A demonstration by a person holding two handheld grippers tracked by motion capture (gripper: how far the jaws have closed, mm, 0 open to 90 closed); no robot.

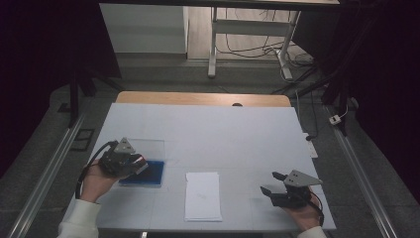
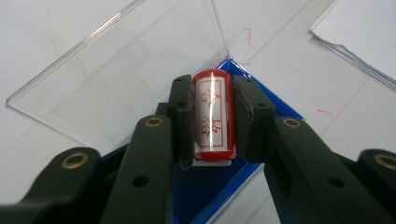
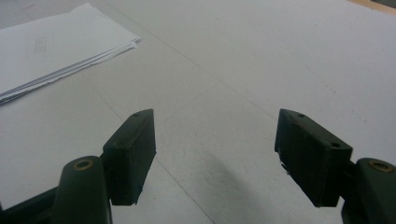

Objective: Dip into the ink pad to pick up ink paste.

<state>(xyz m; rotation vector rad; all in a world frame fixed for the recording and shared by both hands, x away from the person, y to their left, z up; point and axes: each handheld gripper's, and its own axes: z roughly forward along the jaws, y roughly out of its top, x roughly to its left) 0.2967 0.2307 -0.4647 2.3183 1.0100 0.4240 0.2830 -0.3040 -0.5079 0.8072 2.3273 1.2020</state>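
Jaws of left gripper [image 2: 212, 116] pinch red stamp [image 2: 212, 114] over blue pad [image 2: 205, 191]; right gripper [image 3: 215, 154] jaws spread.

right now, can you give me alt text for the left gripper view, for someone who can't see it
The left gripper's two black fingers clamp a red cylindrical stamp with a white label bearing red characters, above a blue ink pad tray. A clear plastic lid lies open behind it on the white table.
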